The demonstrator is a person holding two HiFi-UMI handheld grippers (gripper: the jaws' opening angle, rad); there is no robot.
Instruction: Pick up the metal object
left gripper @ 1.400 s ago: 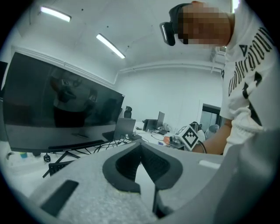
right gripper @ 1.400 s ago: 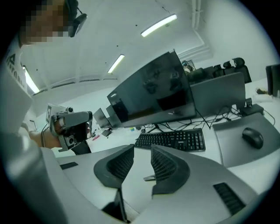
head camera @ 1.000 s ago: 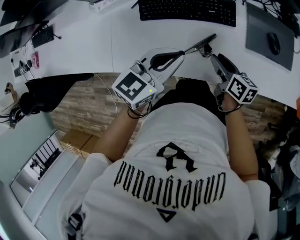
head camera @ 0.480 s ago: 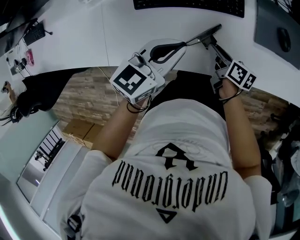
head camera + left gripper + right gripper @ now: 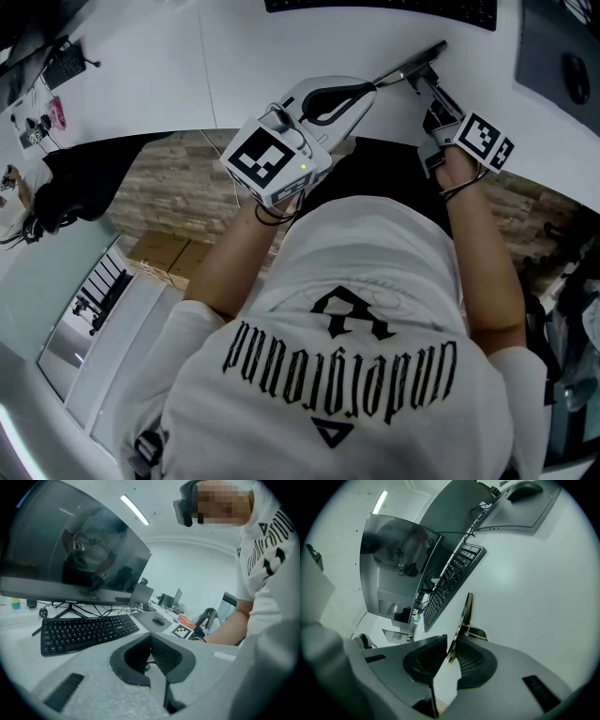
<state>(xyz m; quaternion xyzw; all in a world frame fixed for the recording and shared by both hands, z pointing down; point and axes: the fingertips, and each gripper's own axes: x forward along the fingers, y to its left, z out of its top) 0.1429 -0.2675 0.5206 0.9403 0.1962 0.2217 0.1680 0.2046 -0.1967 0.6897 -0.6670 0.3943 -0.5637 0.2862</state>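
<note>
**A:** Metal object [image 5: 410, 64], the long thin grey strip: where is it?

**B:** Over the white table [image 5: 234, 56], just short of the black keyboard [image 5: 375, 7]. The white left claw [image 5: 373, 86] is at one end and the dark right claw [image 5: 419, 82] is further along. I cannot tell whether it touches the table.

**A:** What does each view add?

**B:** Only the head view shows the strip's whole length with both claws on it. The right gripper view shows its thin edge running away from the pads, with a small bent piece [image 5: 477, 632] at its side. The left gripper view hides the strip behind its own tips, and only a glint of metal shows in the hollow behind them. It also shows the curved dark monitor [image 5: 70, 559] and a black mouse [image 5: 159, 620] on a grey mat [image 5: 150, 617].

**A:** Counts?

**B:** One metal object, two claws, one keyboard, one monitor, one mouse, one mat.

**A:** And the claws?

**B:** The left claw's jaws meet at the tips, clamped on the strip's end. The right claw's jaws have just been closing. They stand narrow now, with the strip between them and a pad pressed on each face.
</note>
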